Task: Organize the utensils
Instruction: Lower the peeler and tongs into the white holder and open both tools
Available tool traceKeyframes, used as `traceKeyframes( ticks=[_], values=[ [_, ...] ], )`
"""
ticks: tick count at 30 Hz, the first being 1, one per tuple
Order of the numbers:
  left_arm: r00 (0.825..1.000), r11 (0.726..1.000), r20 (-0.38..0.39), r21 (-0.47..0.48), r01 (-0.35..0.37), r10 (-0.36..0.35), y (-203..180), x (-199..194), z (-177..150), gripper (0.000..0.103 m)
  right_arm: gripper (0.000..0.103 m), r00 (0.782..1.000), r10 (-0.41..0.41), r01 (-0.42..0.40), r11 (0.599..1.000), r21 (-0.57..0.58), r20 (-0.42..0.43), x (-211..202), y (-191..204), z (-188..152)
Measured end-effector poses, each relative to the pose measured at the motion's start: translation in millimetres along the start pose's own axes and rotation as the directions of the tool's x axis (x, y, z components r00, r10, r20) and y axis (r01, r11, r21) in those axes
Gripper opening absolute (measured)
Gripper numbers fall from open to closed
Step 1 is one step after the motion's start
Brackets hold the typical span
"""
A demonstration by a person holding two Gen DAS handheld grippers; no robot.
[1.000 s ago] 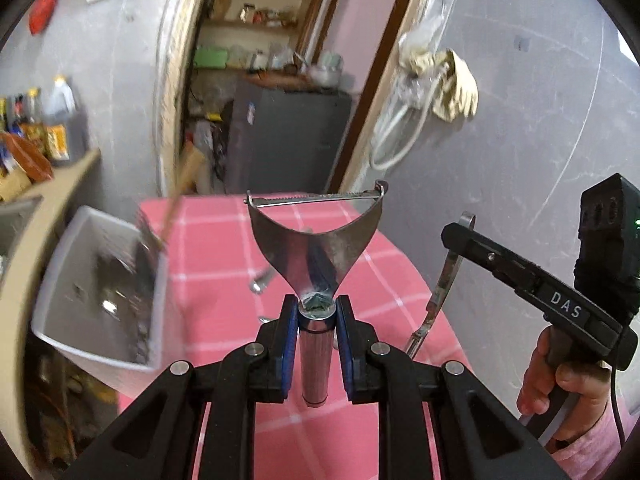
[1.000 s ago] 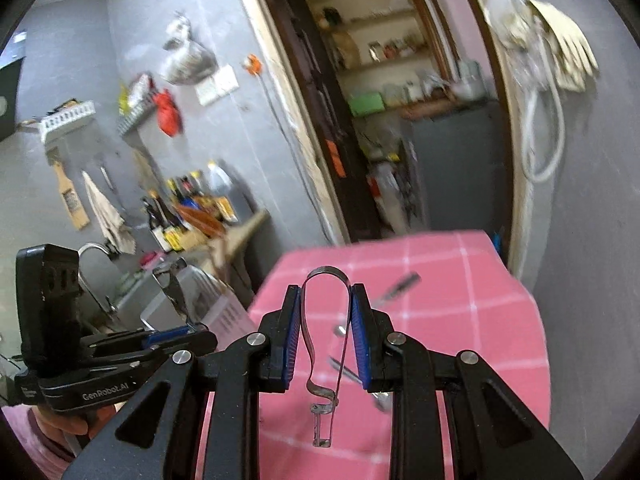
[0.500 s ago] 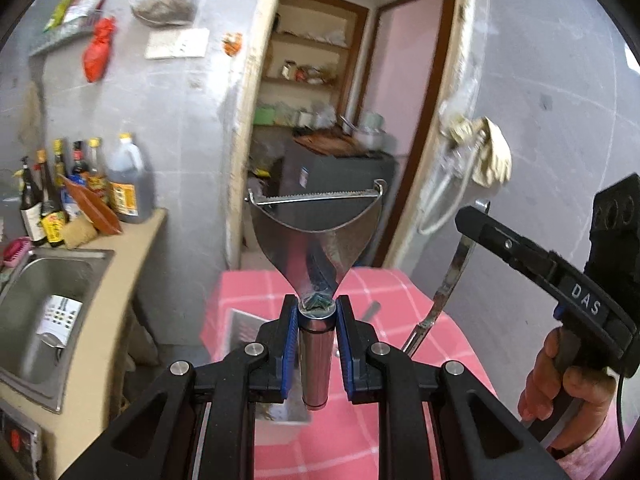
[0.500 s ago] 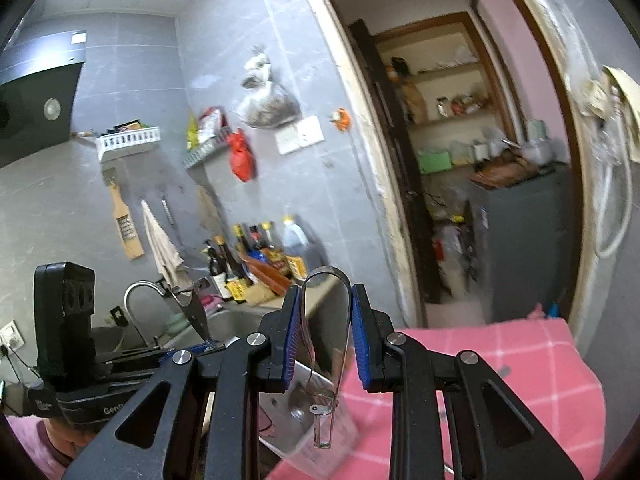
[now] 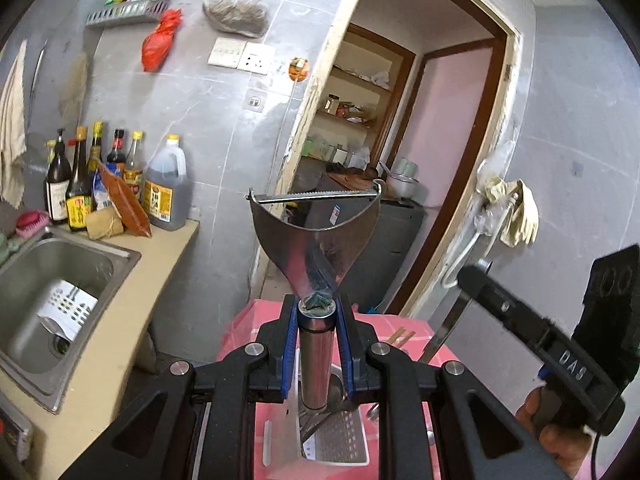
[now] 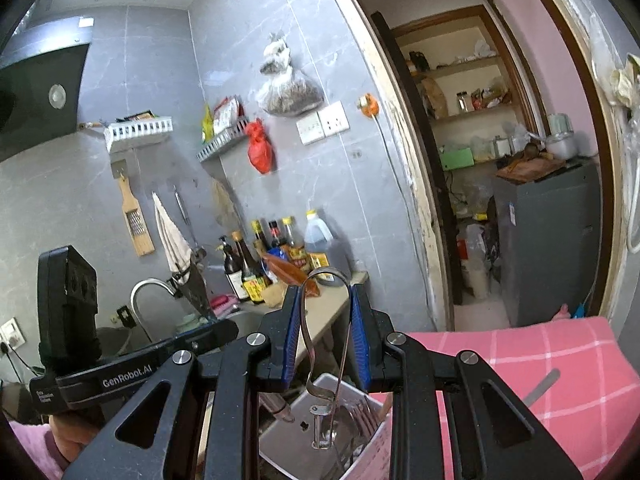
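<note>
A pink checked table fills the lower right of the right wrist view, with a sink at the left of the left wrist view. At the bottom centre sits a white bin holding utensils. The left gripper is clamped on a steel peeler, blade upward at centre frame. The right gripper pinches metal tongs just above the bin.

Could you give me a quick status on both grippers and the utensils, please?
Left gripper shut on peeler. Right gripper shut on metal tongs. Both above utensil bin; nothing blocking.
</note>
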State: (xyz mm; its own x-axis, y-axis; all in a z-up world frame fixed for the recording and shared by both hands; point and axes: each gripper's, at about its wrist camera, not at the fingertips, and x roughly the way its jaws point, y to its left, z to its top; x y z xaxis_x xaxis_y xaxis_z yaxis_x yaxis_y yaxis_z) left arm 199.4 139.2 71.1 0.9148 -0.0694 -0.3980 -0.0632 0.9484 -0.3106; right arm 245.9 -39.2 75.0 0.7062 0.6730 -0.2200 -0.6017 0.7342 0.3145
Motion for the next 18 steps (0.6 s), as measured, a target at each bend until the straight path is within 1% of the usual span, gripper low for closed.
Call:
traceKeyframes(
  ticks=[3,9,18],
  values=[
    [1.0,1.0,-0.014,-0.006,0.004,-0.004,4.7,10.7,-8.0,0.018,0.022,0.999,-0.013,0.013,1.0,0.003,-0.03,8.3,-4.7,-12.0],
    [0.998,0.999,-0.057,0.039,0.021,-0.019,-0.6,27.1,-23.4,0.018,0.022,0.996,-0.027,0.028,1.0,0.009,-0.086,21.5,-14.2,-32.6],
    [0.992,0.997,-0.12,0.063,0.043,-0.035,-3.5,38.9,-40.5,0.018,0.022,0.991,-0.016,0.019,1.0,0.021,-0.136,29.8,-22.3,-53.4]
  ],
)
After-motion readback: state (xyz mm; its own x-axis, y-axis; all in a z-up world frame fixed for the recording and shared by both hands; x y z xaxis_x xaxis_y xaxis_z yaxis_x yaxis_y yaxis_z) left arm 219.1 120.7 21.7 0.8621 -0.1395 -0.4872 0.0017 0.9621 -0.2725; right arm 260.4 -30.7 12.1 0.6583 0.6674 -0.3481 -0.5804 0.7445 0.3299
